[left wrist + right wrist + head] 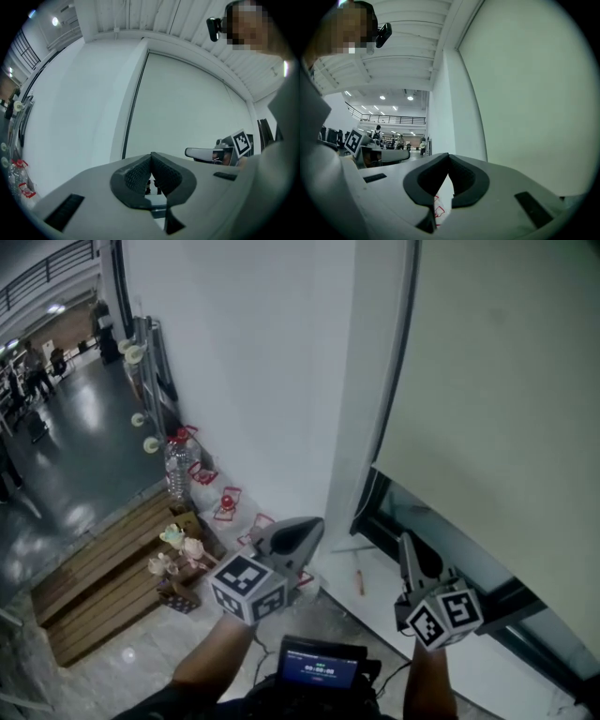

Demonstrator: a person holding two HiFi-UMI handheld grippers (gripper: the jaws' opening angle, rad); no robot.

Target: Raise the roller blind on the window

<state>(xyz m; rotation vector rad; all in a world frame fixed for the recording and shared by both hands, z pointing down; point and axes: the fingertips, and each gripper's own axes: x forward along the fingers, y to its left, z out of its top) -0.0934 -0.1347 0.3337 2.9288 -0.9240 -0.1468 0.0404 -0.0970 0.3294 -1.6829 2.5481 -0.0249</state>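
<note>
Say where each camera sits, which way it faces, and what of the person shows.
Head view: on the head, steeply down at blind, wall, floor; forearms, left gripper, right gripper show.
Left gripper view: on that gripper, toward the blind; its shut jaws and the right gripper show.
Right gripper view: on that gripper, toward blind edge and hall; shut jaws, left gripper show.
All share the blind.

Matt roller blind (497, 381), glossy floor (84, 456)
</note>
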